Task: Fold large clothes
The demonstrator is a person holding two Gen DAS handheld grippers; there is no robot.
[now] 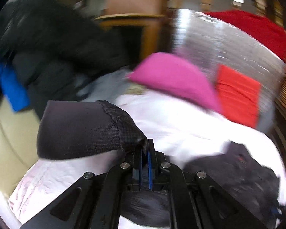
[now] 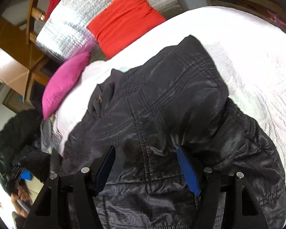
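Observation:
A large black checked jacket (image 2: pixel 162 99) lies spread on the white bedcover (image 2: pixel 247 61). My right gripper (image 2: pixel 145 152) is open, its blue-padded fingers (image 2: pixel 187 169) pressed down into the jacket fabric, one each side of a seam. My left gripper (image 1: pixel 145 148) is shut on a corner of the jacket (image 1: pixel 82 129), showing its mesh lining, and holds it lifted above the bedcover (image 1: pixel 171 118). More of the jacket (image 1: pixel 238 168) lies at the lower right of the left wrist view.
A pink cushion (image 1: pixel 171 74) (image 2: pixel 64 84) and an orange-red cushion (image 1: pixel 238 93) (image 2: pixel 124 21) rest against a silver foil sheet (image 2: pixel 70 30). A pile of dark clothes (image 1: pixel 53 43) and a blue item (image 1: pixel 11 89) lie at the left. A wooden headboard (image 1: pixel 284 95) is at the right.

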